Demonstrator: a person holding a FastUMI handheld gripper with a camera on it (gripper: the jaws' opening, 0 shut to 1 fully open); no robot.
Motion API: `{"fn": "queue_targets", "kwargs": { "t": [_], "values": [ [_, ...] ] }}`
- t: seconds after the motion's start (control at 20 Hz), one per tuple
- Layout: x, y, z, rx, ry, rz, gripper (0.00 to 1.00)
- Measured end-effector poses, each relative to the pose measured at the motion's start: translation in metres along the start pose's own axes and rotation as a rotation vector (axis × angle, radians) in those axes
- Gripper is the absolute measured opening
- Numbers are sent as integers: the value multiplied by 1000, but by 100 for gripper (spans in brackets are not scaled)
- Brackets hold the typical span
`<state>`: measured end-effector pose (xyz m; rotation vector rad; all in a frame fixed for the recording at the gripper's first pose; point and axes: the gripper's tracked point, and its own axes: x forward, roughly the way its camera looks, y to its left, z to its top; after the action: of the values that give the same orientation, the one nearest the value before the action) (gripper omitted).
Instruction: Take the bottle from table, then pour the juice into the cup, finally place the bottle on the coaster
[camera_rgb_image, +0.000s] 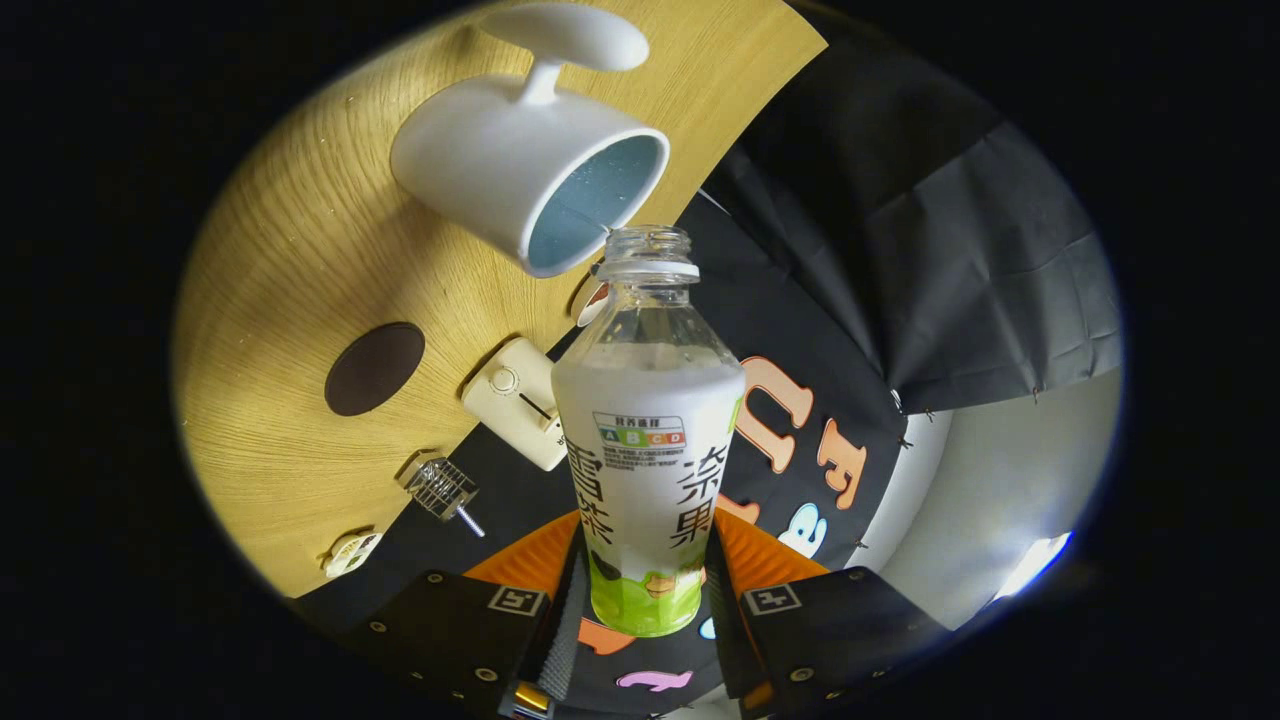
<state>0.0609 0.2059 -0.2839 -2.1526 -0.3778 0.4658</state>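
The gripper (640, 600) is being held rolled well over to one side, so that the wooden tabletop (300, 300) is appearing tipped steeply on edge ahead of it. Its two fingers (470, 620) are being pressed inward, one on each side, against the lower body of the clear plastic bottle with a white and green label (645, 470), which is being gripped between them. The uncapped neck of the bottle is being pointed straight out beyond the fingertips, along the line of the fingers.
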Motion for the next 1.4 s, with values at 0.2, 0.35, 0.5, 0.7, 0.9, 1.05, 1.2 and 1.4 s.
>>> {"fn": "queue_targets", "kwargs": {
  "t": [0.2,0.35,0.5,0.7,0.9,1.05,1.2,1.4],
  "values": [
    [0,2,0,20,5,16,57],
    [-1,8,0,61,11,34,57],
    [-2,16,0,123,21,61,58],
    [-2,45,2,340,37,148,58],
    [-11,68,11,524,73,233,58],
    [-17,82,26,711,87,287,58],
    [-20,89,28,853,132,293,58],
    [-26,99,41,1104,179,322,58]
  ]
}}
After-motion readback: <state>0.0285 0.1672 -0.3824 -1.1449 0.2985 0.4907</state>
